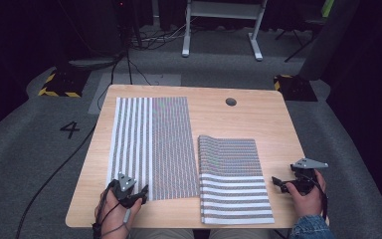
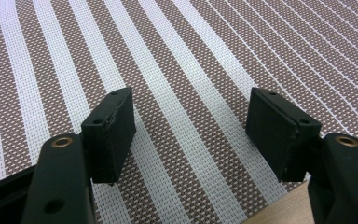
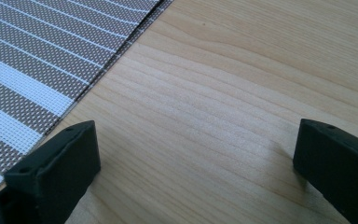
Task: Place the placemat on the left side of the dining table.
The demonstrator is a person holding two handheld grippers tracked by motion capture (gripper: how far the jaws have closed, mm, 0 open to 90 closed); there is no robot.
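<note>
- The flat striped mat point(image 1: 151, 147) lies spread on the left half of the wooden table point(image 1: 238, 119), running from near the far edge almost to the near edge; its left part shows broad white bands, its right part fine close lines.
- In the left gripper view the same weave point(image 2: 177, 70) lies under both jaws, with a sliver of bare wood at the lower right corner.
- The left gripper point(image 1: 138, 193) sits over the mat's near edge, held in the person's left hand point(image 1: 113, 216). Its jaws stand wide apart with nothing between them; I can't tell whether their tips touch the weave.
- Just to the right, a folded striped mat point(image 1: 234, 181) lies on the near right part of the table, doubled over at its far end so the upper layer curls there. It sits just beside the flat mat's right edge; I can't tell if the two touch.
- The right gripper point(image 1: 278, 183) rests off the folded mat's right edge, over bare wood, held in the right hand point(image 1: 308, 196), which has a denim sleeve point(image 1: 311, 226) behind it.
- Its jaws too are spread wide and empty; the right gripper view shows the mat's edge point(image 3: 51, 60) at the left jaw and plain table between.
- A dark round hole point(image 1: 231, 101) sits in the far part of the tabletop.
- Around the table is grey carpet point(image 1: 40, 144) with a painted number four point(image 1: 69, 129).
</note>
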